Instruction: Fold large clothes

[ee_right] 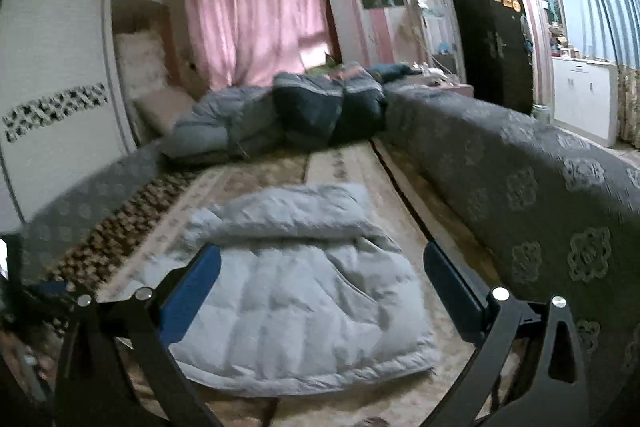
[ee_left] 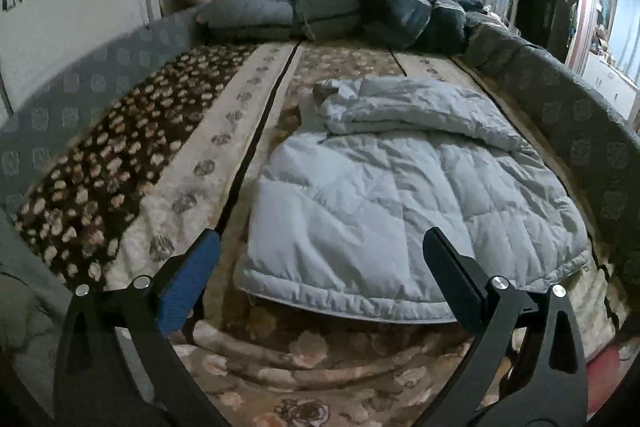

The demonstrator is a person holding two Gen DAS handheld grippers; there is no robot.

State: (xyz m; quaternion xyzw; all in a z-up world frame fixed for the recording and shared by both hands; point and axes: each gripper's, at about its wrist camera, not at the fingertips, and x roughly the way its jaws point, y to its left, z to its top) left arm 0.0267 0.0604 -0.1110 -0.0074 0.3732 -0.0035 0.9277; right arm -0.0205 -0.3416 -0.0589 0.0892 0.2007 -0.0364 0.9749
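Note:
A pale grey quilted down coat [ee_left: 400, 195] lies flat on the patterned bed cover, hem toward me, with a sleeve folded across its far end. It also shows in the right wrist view [ee_right: 296, 291]. My left gripper [ee_left: 320, 239] is open and empty, hovering just above the coat's near hem. My right gripper [ee_right: 322, 255] is open and empty, held above the coat's near half. Neither gripper touches the coat.
A pile of dark blue and grey padded jackets [ee_left: 344, 7] lies at the far end of the bed [ee_right: 320, 111]. A grey patterned bolster [ee_right: 520, 187] runs along the right side and another along the left [ee_left: 92, 83]. A black cabinet [ee_right: 496, 35] stands beyond.

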